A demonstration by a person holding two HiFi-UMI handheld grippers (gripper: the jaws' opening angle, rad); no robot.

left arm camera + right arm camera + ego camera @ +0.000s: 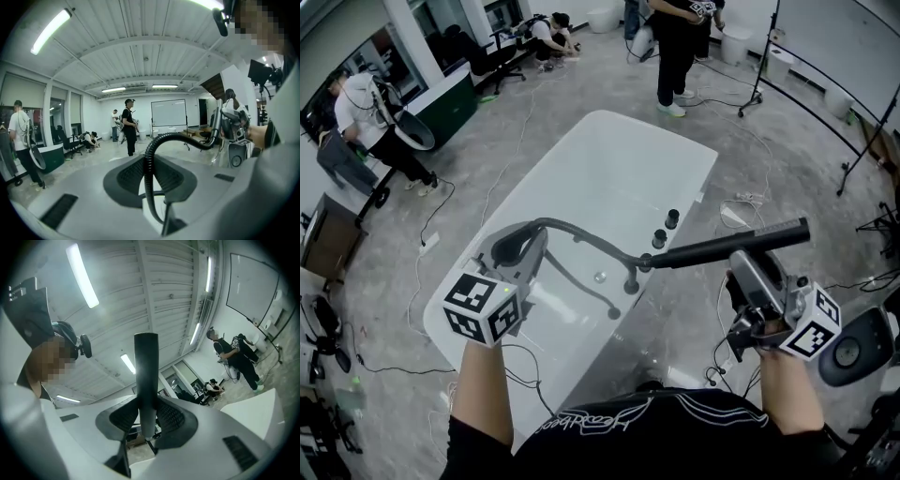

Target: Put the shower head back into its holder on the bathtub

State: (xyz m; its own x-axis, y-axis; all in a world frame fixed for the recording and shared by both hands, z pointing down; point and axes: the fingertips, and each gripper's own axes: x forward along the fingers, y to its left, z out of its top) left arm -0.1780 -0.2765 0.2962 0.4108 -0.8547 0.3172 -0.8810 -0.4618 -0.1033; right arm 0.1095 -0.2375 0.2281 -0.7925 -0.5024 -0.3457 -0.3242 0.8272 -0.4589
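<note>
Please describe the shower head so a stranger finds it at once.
Find the white bathtub, then the two black knobs on its right rim. Beside them the right gripper holds the shower head: a long black rod with a ribbed hose attached.

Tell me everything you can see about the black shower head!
The shower head is a slim, matte black stick, lying nearly level above the rim of the white bathtub. The right tool is shut on it near its middle. From its inner end a ribbed black hose arcs over to the left tool, which grips it, then drops into the bathtub.
</note>
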